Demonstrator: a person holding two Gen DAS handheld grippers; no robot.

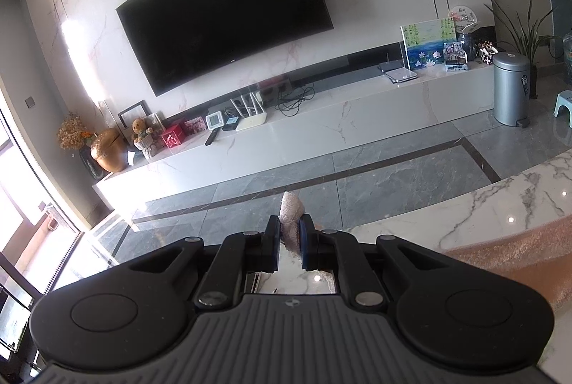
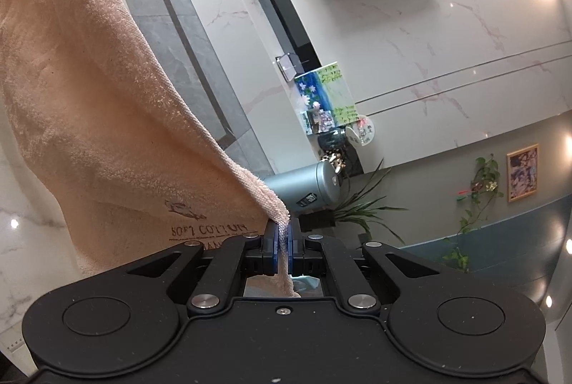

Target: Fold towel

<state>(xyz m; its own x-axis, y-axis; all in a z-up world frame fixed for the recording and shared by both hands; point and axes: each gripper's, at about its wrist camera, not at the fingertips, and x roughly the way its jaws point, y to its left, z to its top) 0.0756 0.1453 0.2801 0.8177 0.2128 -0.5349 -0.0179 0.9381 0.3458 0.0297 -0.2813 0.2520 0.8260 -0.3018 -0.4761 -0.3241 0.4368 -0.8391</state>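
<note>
Pinching one corner each, the left tool [image 1: 290,234] and right tool [image 2: 285,237] hold the towel [image 2: 89,105] raised between them, its cloth sagging from the right tool toward the desk [image 1: 500,205] beside the left.

towel [image 2: 89,91]: cut off by the right wrist view's top and left edges; full extent unseen
towel print [image 2: 209,228]: lower line hidden behind the gripper body, perhaps a brand name
worktop [image 1: 500,202]: cropped at the right edge
</note>
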